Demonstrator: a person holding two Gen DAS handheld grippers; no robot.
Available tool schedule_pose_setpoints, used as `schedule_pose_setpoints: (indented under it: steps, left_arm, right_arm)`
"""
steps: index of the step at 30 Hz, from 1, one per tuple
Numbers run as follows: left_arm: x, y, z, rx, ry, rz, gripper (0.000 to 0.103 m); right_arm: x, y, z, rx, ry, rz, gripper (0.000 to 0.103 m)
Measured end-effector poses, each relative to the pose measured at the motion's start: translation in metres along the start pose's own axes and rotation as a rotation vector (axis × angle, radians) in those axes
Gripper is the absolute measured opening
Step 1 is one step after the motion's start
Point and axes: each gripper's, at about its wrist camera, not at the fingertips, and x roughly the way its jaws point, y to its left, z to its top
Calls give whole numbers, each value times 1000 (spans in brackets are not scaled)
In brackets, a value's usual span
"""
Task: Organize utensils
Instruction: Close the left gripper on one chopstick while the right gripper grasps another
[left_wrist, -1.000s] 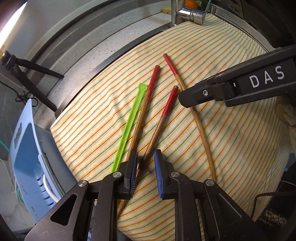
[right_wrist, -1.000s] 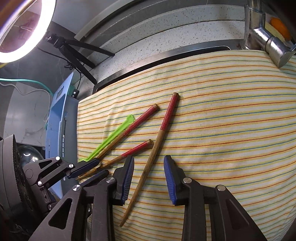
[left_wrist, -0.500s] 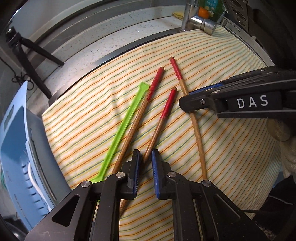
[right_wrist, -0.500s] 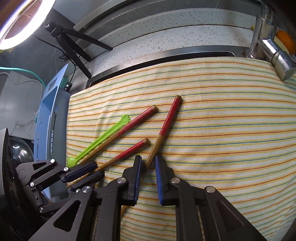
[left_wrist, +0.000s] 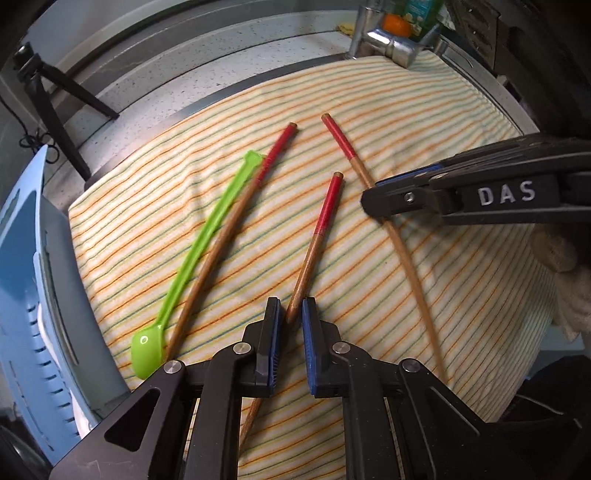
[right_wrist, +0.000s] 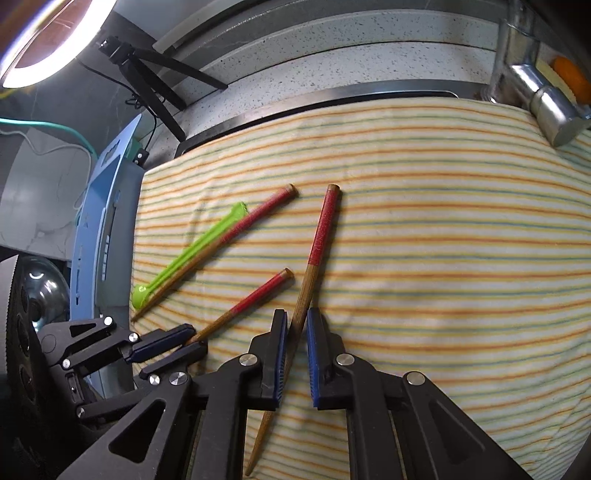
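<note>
A striped cloth (left_wrist: 461, 295) is spread over the counter, and three red-topped wooden chopsticks and a green spoon (left_wrist: 207, 240) are laid on it. The left gripper (left_wrist: 293, 325) is clenched on the thin end of the middle chopstick (left_wrist: 317, 243), whose red end points toward the cloth's far edge. The right gripper (right_wrist: 295, 332) is clenched on the lower shaft of the right chopstick (right_wrist: 317, 251); its tip is seen past the fingers toward the near edge, and in the left wrist view the same stick (left_wrist: 399, 236) is crossed by the right gripper (left_wrist: 380, 201). The third chopstick (left_wrist: 229, 236) is left ungrasped, lying just beside the green spoon and touching it near the handle end, toward the cloth's left edge. The spoon's bowl is turned to the near-left corner. A blue plastic rack (left_wrist: 26, 295) is seen off the left edge of the cloth, a metal faucet (left_wrist: 388, 40) at the far-right corner, and a black tripod (right_wrist: 147, 74) on the speckled counter (right_wrist: 332, 55) beyond the far edge.
</note>
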Motion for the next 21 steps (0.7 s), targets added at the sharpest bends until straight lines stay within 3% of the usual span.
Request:
schedule_pose_setpoints:
  steps: [5,10,21]
  left_arm:
    - [1,-3,2,-4,-14,8,10]
    - [-1,12,-10,-204,-48,-140,5]
    - [-18,4,-40,-401,-192,-225,5]
  right_arm:
    - [-10,-11,-13,12,-10,2,7]
    - [-18,-24,-28,39,-32,19,7]
    - [-33,-30,-40,58,-99,57,6]
